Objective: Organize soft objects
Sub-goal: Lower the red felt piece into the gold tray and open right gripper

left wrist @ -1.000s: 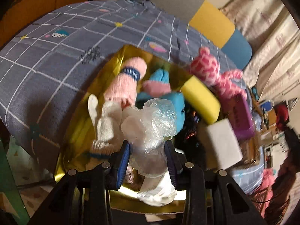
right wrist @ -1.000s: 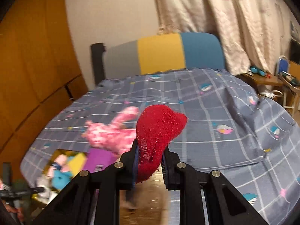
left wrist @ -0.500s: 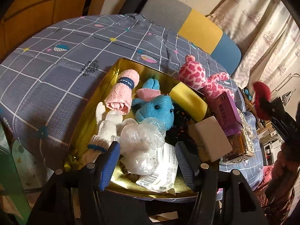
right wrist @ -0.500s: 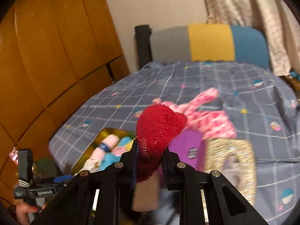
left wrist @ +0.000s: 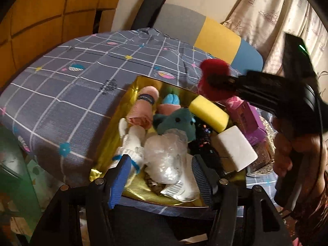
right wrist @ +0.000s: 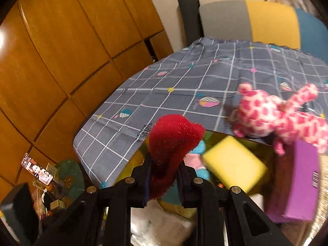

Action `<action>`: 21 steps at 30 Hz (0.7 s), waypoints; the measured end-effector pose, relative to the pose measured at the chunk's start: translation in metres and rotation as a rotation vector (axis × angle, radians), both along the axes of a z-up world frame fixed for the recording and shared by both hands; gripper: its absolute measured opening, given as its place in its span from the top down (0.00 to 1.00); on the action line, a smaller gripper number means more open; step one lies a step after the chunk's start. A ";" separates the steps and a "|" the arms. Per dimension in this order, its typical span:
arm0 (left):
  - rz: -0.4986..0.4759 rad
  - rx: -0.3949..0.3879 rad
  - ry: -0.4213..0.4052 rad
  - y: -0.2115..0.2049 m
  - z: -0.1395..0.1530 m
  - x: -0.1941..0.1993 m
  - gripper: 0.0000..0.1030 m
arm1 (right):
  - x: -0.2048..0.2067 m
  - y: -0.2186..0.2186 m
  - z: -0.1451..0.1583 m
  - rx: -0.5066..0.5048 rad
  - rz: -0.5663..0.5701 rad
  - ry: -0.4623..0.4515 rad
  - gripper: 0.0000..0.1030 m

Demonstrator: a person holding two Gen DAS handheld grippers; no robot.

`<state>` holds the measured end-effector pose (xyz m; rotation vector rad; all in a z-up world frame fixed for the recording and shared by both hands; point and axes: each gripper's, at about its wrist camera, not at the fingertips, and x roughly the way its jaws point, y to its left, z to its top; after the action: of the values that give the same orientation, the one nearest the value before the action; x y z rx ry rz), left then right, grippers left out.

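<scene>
The step in hand looks like delivery: the right gripper [right wrist: 164, 181] is clamped on a red fuzzy cloth [right wrist: 174, 143] and carries it above the far corner of the gold box [left wrist: 114, 141], where the other soft things are collected. The left gripper [left wrist: 158, 173] hangs over the near end of that box with its jaws apart and nothing between the pads, the crumpled clear plastic bag [left wrist: 166, 153] lying loose just below. Inside the box sit a rolled pink towel [left wrist: 143, 106], a blue plush toy [left wrist: 176, 123], a white glove [left wrist: 131, 141], a yellow sponge [left wrist: 209, 112] and a white block [left wrist: 235, 149]. The next move probably calls for lowering the cloth over a free gap, perhaps between towel and sponge, and only then letting go, since the box is crowded and a light cloth could snag on the pads. A pink spotted plush [right wrist: 272, 114] lies outside on the bed beside a purple box [right wrist: 295, 182], so it seems 1 item is left to fetch. The surface is a bed with a grey checked sheet [left wrist: 71, 94], a grey, yellow and blue headboard [right wrist: 266, 20], wooden panelling [right wrist: 61, 51] and a pale curtain [left wrist: 266, 16].
</scene>
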<state>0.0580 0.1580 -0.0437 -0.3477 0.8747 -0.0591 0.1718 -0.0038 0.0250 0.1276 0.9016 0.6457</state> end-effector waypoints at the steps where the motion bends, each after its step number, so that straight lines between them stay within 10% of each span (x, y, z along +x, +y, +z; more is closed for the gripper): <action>1: 0.004 0.006 0.000 0.000 0.000 0.000 0.40 | 0.005 0.011 -0.004 -0.005 0.008 0.013 0.79; 15: 0.118 0.119 -0.004 0.016 0.003 -0.012 0.40 | 0.044 0.068 -0.049 -0.084 0.016 0.154 0.75; 21: 0.140 0.165 -0.009 0.014 0.006 -0.014 0.40 | 0.044 0.062 -0.057 -0.143 -0.012 0.146 0.57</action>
<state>0.0440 0.1716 -0.0373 -0.2534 0.8382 0.1403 0.2159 0.0586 -0.0317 0.0520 1.0845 0.5642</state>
